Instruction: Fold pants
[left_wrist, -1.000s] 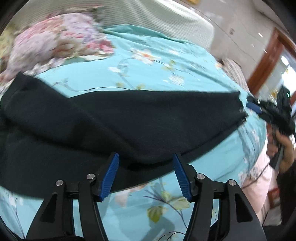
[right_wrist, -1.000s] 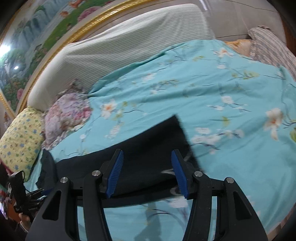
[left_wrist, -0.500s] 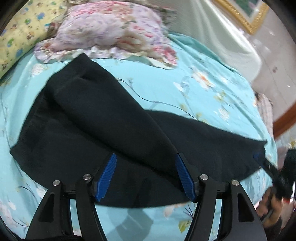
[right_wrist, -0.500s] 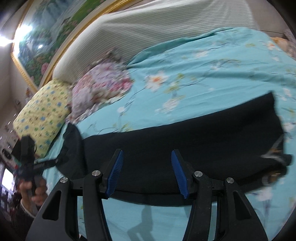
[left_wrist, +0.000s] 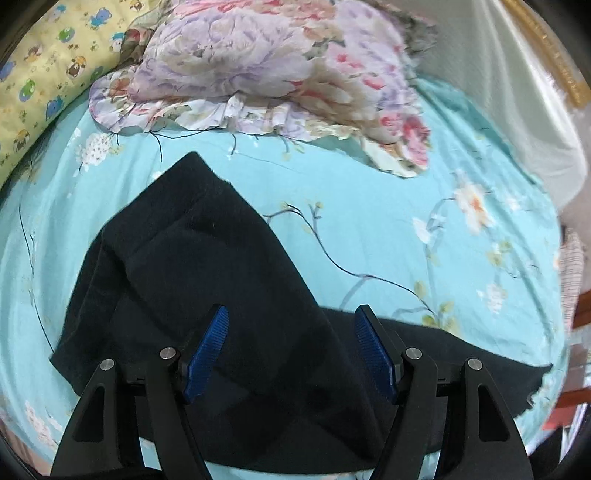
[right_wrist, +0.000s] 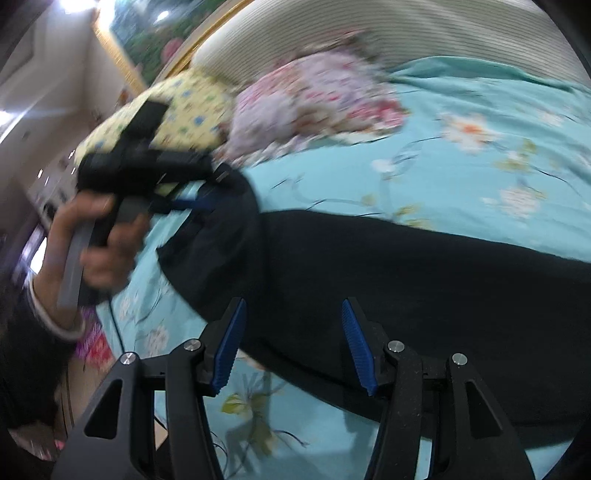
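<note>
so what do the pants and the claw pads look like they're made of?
Pants: thick, soft matte black fabric, likely fleece or heavy knit; it drapes in rounded folds, shows no sheen and has a fuzzy edge. Left claw pads: blue, finely ribbed, probably rubber or soft plastic, on black hard-plastic fingers with metal screw heads.

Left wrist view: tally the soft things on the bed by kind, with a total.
Black pants: 1
Pillows: 2, a yellow cartoon-print pillow and a floral ruffled pillow
Teal floral bedspread: 1
Total: 4
</note>
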